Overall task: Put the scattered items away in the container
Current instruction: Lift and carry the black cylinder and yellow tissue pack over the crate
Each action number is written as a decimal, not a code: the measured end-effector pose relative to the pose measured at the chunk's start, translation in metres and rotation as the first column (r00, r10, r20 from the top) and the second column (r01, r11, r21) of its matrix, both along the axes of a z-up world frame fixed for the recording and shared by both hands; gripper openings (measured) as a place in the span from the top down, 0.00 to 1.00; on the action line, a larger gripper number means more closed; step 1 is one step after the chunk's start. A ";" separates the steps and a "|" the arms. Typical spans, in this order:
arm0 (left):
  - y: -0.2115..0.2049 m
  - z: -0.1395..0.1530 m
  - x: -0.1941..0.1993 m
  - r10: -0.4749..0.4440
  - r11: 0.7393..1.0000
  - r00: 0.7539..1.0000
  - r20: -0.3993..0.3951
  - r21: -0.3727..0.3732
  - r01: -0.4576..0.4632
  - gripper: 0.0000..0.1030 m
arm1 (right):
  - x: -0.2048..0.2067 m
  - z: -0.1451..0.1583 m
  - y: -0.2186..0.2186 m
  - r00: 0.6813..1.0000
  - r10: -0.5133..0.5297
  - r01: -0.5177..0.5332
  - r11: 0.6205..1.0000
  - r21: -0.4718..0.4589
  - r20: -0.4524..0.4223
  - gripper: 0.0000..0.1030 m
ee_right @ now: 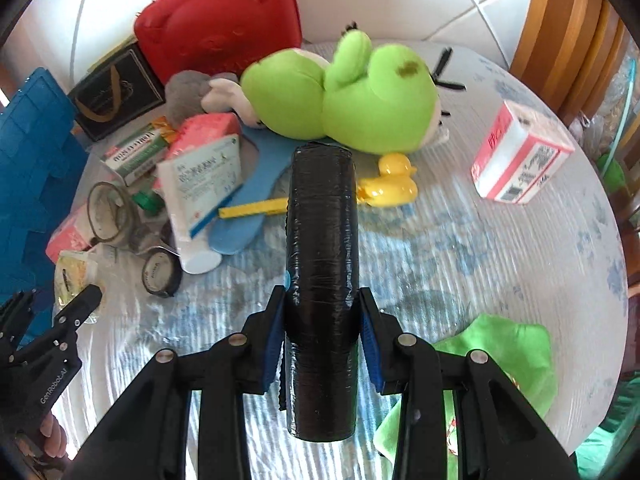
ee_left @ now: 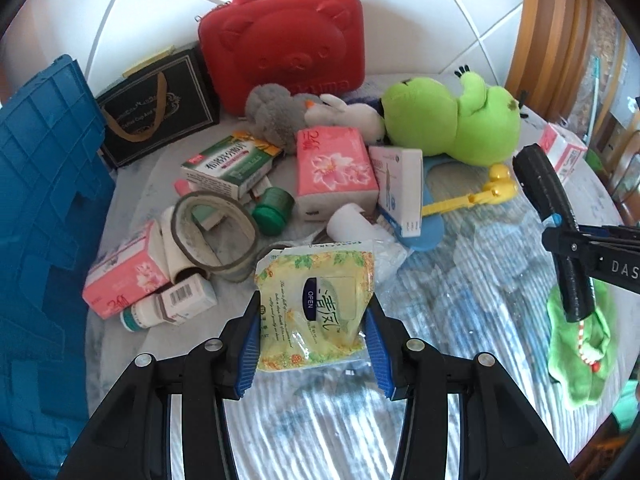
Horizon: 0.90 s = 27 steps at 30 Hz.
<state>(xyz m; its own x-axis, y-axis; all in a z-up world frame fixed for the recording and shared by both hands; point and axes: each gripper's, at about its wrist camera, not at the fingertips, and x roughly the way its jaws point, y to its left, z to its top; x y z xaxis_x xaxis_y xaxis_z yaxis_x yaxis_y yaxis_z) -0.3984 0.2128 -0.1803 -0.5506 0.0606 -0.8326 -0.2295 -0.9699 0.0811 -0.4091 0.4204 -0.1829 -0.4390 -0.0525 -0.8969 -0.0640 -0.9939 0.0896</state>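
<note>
My left gripper [ee_left: 312,344] is shut on a yellow wet-wipes pack [ee_left: 316,304] and holds it above the table near the pile. My right gripper [ee_right: 320,344] is shut on a black roll of bags [ee_right: 322,280], held upright; the roll also shows in the left wrist view [ee_left: 552,220]. The blue crate [ee_left: 40,208] stands at the left edge of the table. Scattered items include pink tissue packs [ee_left: 336,164], a green plush frog [ee_left: 448,120], medicine boxes [ee_left: 228,168] and a tape ring [ee_left: 216,232].
A red bear case [ee_left: 284,36] and a black gift bag [ee_left: 156,108] stand at the back. A yellow duck clip [ee_right: 388,184], a blue insole [ee_right: 248,200], a pink-and-white box [ee_right: 520,160] and a green cloth [ee_right: 500,360] lie on the table. A wooden chair [ee_right: 568,32] stands at the right.
</note>
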 end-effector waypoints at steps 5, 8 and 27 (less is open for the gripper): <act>-0.037 0.050 0.001 0.046 0.999 0.995 -0.089 -0.010 -0.047 0.56 | -0.027 0.065 -0.044 0.991 0.099 -0.099 0.995 0.003 -0.086 0.67; -0.068 0.079 0.003 0.089 0.996 0.988 -0.125 -0.003 -0.090 0.56 | -0.032 0.100 -0.085 0.976 0.173 -0.173 0.985 0.008 -0.133 0.67; -0.380 0.226 0.033 0.456 0.886 0.848 -0.269 0.051 -0.460 0.56 | -0.027 0.248 -0.425 0.765 0.540 -0.570 0.822 0.023 -0.351 0.67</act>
<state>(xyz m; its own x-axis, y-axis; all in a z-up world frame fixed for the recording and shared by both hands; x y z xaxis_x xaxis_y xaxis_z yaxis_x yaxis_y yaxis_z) -0.3654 -0.1673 0.0458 -0.7132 -0.2643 -0.6492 0.2729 -0.9578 0.0902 -0.4364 -0.0046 0.0651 -0.5756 -0.4436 -0.6870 0.5441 -0.8349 0.0832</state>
